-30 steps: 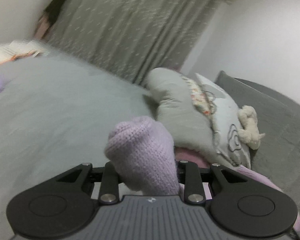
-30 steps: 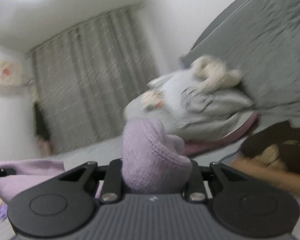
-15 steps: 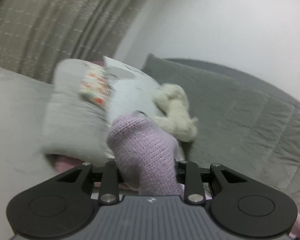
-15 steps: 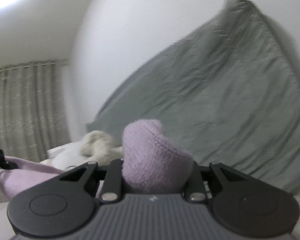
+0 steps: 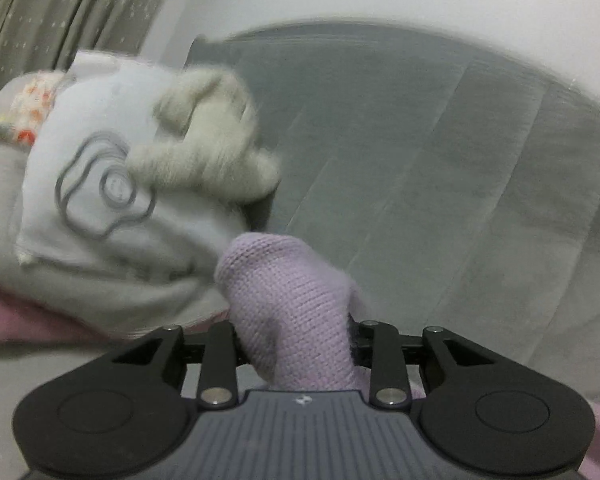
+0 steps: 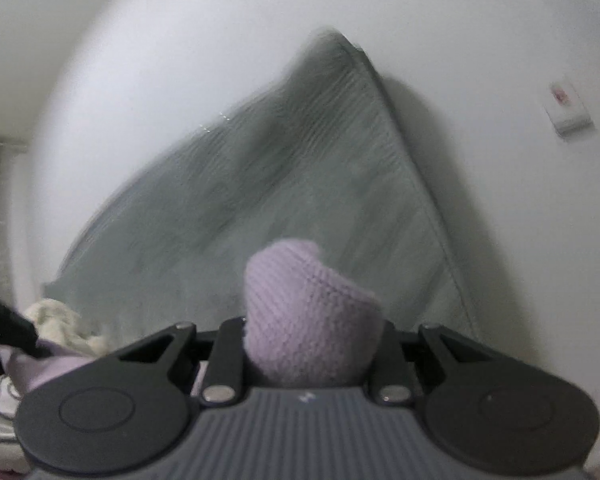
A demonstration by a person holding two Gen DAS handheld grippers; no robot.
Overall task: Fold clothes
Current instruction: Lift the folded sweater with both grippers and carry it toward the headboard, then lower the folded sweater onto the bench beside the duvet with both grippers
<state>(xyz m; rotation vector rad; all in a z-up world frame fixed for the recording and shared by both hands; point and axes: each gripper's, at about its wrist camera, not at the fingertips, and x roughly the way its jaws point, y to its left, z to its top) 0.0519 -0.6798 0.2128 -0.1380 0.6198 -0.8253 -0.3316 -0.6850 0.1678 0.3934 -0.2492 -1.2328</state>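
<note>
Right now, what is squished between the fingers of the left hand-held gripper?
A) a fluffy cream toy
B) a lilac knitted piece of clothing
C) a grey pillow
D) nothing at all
B: in the left wrist view a fold of the lilac knitted garment bulges up between the two black fingers of the left hand-held gripper, while the fluffy cream toy lies farther off on the white pillow.

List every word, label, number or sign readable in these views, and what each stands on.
No readable text anywhere.
Small white logo mark on the left gripper body: a symbol, no letters.
Grey outline drawing on the white pillow: a shape, not writing.
Wall plate with a pinkish mark: too blurred to read.
</note>
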